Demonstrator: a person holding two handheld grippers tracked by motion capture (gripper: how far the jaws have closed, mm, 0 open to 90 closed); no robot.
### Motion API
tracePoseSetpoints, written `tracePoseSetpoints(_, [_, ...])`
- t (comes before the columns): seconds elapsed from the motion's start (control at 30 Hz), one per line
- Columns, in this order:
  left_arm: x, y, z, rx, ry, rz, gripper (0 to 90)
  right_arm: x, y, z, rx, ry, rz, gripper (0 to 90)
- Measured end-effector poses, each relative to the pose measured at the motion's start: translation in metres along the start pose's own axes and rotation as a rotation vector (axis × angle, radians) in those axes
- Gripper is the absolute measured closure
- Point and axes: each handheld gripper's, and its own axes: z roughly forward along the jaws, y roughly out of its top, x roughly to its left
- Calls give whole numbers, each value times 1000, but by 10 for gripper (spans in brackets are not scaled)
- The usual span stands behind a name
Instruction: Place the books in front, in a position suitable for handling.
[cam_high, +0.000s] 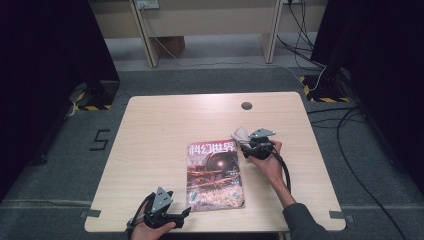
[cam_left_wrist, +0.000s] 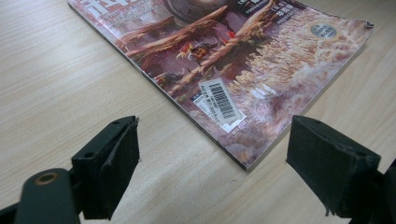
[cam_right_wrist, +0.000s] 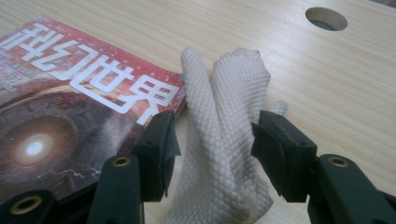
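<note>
A magazine (cam_high: 215, 175) with a red cover and white Chinese title lies flat on the wooden table (cam_high: 165, 120). A white textured cloth (cam_high: 239, 134) stands bunched at the magazine's top right corner. My right gripper (cam_high: 246, 144) is closed on that cloth (cam_right_wrist: 224, 93), which fills the gap between both pads in the right gripper view (cam_right_wrist: 215, 140), beside the magazine's title (cam_right_wrist: 60, 116). My left gripper (cam_high: 186, 214) rests near the table's front edge, left of the magazine. Its jaws stand wide apart (cam_left_wrist: 212, 154) with nothing between them, facing the magazine's near corner (cam_left_wrist: 233, 60).
A round cable hole (cam_high: 246, 105) sits in the table near its far edge, also seen beyond the cloth (cam_right_wrist: 326, 18). Bare wood lies left of the magazine. Cables and dark equipment stand on the floor around the table.
</note>
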Motion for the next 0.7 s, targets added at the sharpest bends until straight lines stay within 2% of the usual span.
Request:
tracePoseSetpoints(0.37, [0,1,3,8,-1,-2,165,-11,-3,10,24,-2,17,495])
tracePoseSetpoints(0.7, [-2,1,3,7,-3,12,166,-11,-2,12,29,-3,15,495])
